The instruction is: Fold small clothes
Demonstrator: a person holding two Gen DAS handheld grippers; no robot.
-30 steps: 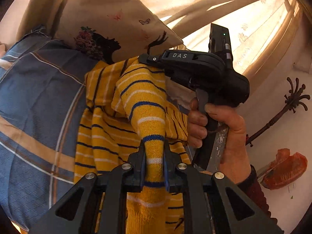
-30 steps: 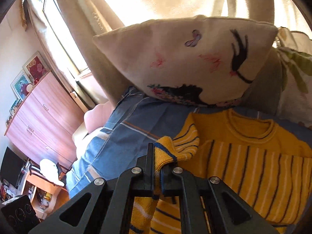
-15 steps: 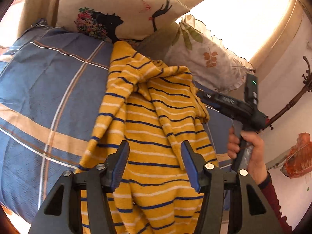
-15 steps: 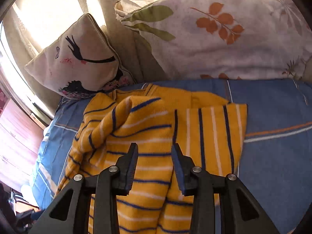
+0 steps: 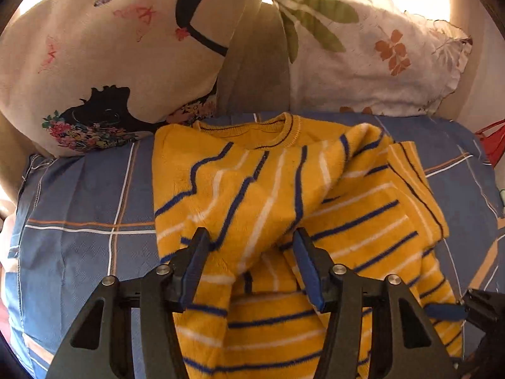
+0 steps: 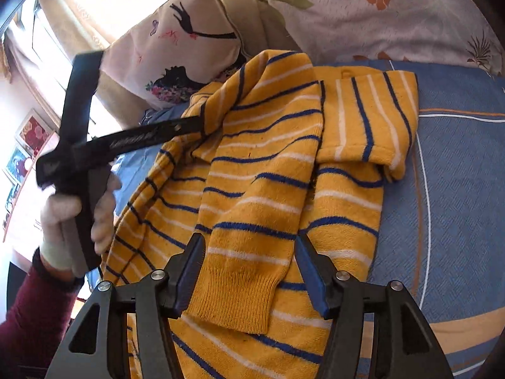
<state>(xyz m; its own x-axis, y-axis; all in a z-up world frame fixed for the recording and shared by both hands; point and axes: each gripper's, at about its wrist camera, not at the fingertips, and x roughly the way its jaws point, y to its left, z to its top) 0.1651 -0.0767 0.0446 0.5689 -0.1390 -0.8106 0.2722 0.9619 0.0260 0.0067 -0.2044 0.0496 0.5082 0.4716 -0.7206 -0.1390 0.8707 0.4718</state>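
yellow striped sweater (image 5: 271, 195) lying on the blue plaid bedspread (image 5: 79, 221), both sleeves flopped in over the body

neckline points at the two pillows (image 5: 104, 47); left gripper (image 5: 251, 268) and right gripper (image 6: 249, 271) both hang just over it with fingers spread wide, nothing pinched. in the right wrist view the left hand (image 6: 75, 218) wraps its handle beside the sweater's edge

I see a mustard-yellow sweater (image 5: 271, 195) with navy and white stripes, a blue plaid bedsheet (image 5: 82, 221) lined orange and white, and a cream leaf-print pillow (image 5: 372, 53).
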